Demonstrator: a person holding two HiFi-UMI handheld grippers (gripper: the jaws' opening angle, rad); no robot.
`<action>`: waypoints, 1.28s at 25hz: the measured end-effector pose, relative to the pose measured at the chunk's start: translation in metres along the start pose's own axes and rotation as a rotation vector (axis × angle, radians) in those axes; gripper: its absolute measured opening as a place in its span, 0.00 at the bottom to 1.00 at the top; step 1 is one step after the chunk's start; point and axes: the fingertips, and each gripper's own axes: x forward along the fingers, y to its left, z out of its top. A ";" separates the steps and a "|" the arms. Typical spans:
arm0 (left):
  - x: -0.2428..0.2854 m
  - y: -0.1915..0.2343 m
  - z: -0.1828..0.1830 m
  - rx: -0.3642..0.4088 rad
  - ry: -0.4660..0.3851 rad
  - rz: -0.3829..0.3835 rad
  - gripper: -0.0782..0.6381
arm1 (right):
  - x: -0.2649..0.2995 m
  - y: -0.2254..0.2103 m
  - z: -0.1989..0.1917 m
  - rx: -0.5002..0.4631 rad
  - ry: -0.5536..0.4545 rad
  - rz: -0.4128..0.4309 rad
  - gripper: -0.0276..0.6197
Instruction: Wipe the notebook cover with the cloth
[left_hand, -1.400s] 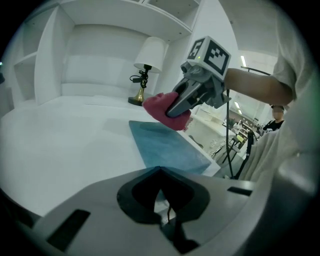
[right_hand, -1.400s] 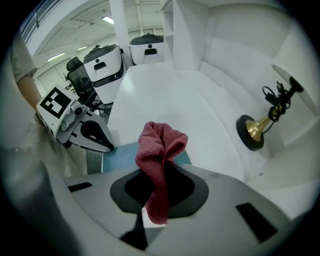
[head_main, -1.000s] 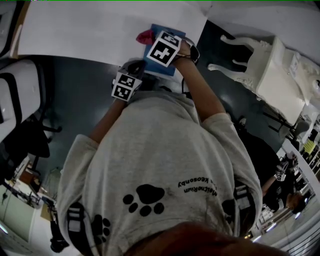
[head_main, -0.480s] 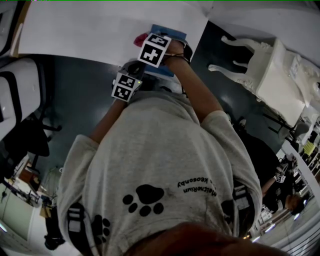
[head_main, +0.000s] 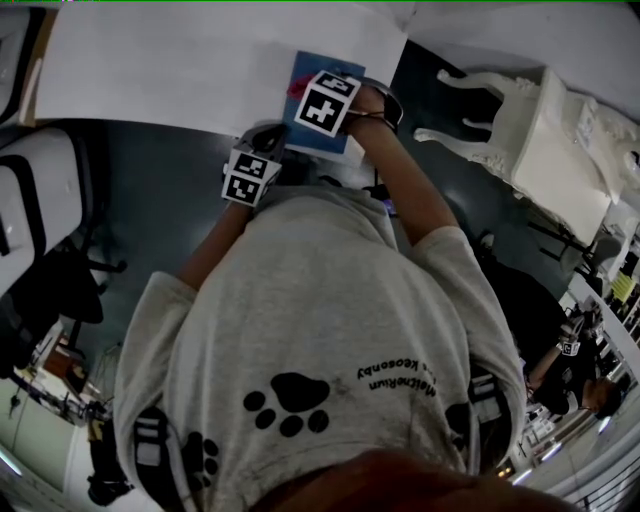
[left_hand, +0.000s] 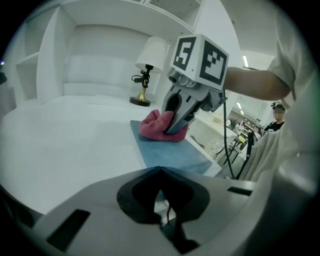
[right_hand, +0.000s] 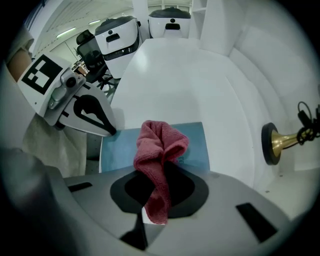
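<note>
- Right hand-held gripper pinches the red cloth; the bunched cloth rests on the blue notebook.
- Notebook lies flat at the near edge of the white worktop.
- Left hand-held gripper has its jaws pressed together, tips at the notebook's near corner, nothing between them.
- Table lamp stands beyond the notebook, well apart from it.
</note>
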 end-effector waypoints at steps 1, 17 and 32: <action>0.001 0.001 0.000 0.000 0.001 0.002 0.13 | 0.001 -0.001 -0.005 0.009 0.004 -0.001 0.14; 0.008 0.008 -0.007 0.004 0.005 0.016 0.13 | 0.000 -0.007 -0.086 0.167 0.065 -0.031 0.14; 0.007 0.005 -0.002 0.006 -0.001 0.005 0.13 | -0.021 -0.013 -0.161 0.405 0.103 -0.092 0.14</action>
